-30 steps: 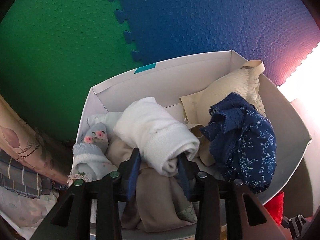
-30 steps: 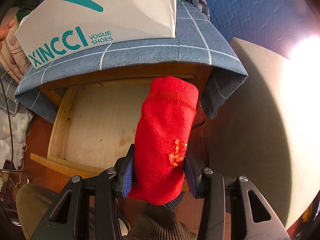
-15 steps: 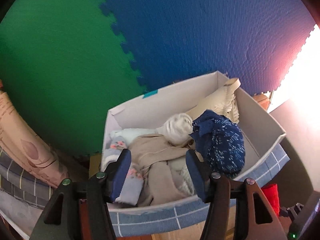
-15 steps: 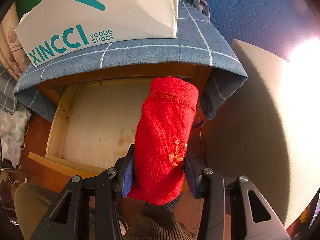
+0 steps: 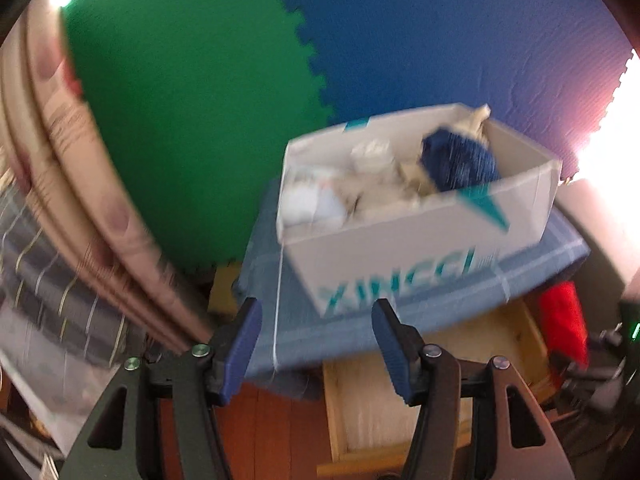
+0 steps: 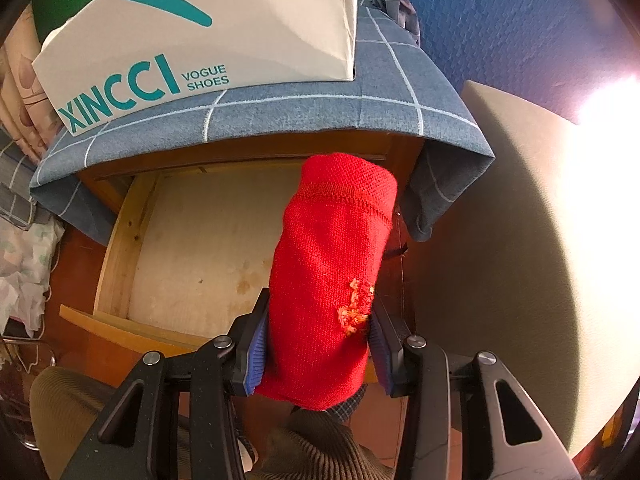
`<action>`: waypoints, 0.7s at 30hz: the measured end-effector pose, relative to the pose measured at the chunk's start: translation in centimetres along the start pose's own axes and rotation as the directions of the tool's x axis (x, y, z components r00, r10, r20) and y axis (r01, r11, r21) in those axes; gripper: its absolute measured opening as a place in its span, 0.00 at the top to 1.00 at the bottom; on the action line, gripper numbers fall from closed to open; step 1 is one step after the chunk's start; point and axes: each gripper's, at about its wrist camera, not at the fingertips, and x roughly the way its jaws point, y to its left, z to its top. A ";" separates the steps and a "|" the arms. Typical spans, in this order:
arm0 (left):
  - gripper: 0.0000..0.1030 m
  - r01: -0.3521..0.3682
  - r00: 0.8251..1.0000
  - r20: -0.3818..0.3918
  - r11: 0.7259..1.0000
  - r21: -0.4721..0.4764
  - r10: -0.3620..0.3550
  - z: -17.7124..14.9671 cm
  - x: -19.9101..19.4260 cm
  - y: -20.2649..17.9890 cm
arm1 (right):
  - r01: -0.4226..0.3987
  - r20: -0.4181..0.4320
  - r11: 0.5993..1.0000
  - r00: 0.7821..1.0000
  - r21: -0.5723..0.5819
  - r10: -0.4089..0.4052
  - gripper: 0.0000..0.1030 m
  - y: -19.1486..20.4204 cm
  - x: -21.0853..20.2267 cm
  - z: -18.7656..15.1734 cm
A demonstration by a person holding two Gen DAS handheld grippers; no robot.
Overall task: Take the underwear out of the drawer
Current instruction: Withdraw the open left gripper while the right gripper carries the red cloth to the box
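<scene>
My right gripper (image 6: 316,336) is shut on a rolled red underwear (image 6: 332,272) and holds it above the right side of the open wooden drawer (image 6: 200,248), whose bare bottom shows. My left gripper (image 5: 316,336) is open and empty, back from the white XINCCI shoe box (image 5: 400,256) that holds several rolled garments, among them a dark blue one (image 5: 460,164). The red roll also shows in the left wrist view (image 5: 564,320) at the right, over the drawer (image 5: 400,392). The left wrist view is blurred.
The shoe box (image 6: 200,32) stands on a blue checked cloth (image 6: 300,108) covering the cabinet top. Green and blue foam mats (image 5: 200,100) form the wall behind. Folded bedding (image 5: 60,200) is piled at the left. A beige surface (image 6: 520,220) lies right of the cabinet.
My left gripper let go of the white roll in the box, opened, and pulled back and down away from the box. My right gripper holds the red roll still.
</scene>
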 end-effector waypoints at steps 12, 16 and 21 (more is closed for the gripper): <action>0.43 -0.020 0.983 -0.185 0.990 -0.143 -0.007 -10.5 3.8 -2.5 | -0.039 0.049 0.998 0.998 -0.042 0.041 0.60 0.6 -1.7 -0.1; 0.43 0.016 0.976 -0.213 0.986 -0.166 -0.052 -11.7 4.8 -3.1 | -0.077 0.049 0.997 0.996 -0.031 0.079 0.60 0.6 -2.7 -0.2; 0.43 0.021 0.970 -0.234 0.980 -0.199 -0.068 -12.4 5.9 -2.8 | -0.097 0.081 0.994 0.992 -0.043 0.100 0.60 0.9 -5.6 0.8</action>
